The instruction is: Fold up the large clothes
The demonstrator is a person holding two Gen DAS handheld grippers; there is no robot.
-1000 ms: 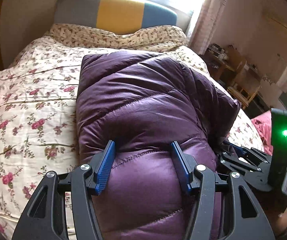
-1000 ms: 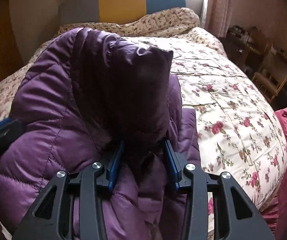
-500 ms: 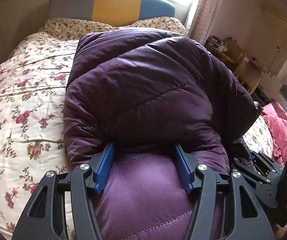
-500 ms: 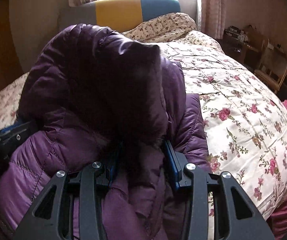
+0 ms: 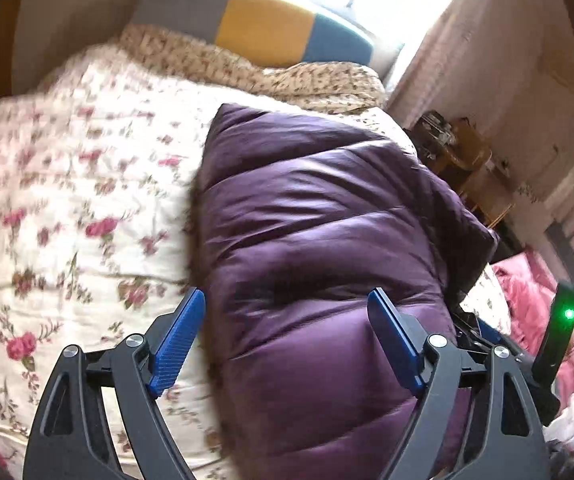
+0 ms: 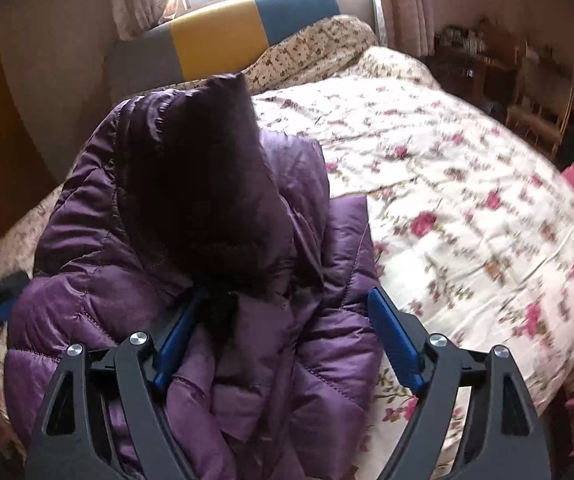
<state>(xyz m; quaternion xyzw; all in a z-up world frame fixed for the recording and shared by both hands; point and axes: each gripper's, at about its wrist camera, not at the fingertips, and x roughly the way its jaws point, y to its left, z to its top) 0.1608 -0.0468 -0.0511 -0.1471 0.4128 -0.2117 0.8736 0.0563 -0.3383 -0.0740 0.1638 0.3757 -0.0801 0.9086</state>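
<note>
1. Purple down jacket (image 5: 319,248) lies on the floral bed (image 5: 67,208), doubled over w/ top layer flopped down.
2. Left gripper (image 5: 287,344) & right gripper (image 6: 283,344): jaws spread wide, gripping nothing.
3. Prob. main fold done; tidying left.

The jacket (image 5: 319,248) lies folded on the bedspread (image 5: 67,208) (headboard (image 5: 255,20) behind it), between both open claws.

Bare quilt (image 6: 467,208) beside jacket (image 6: 191,248) (bulky)
</note>
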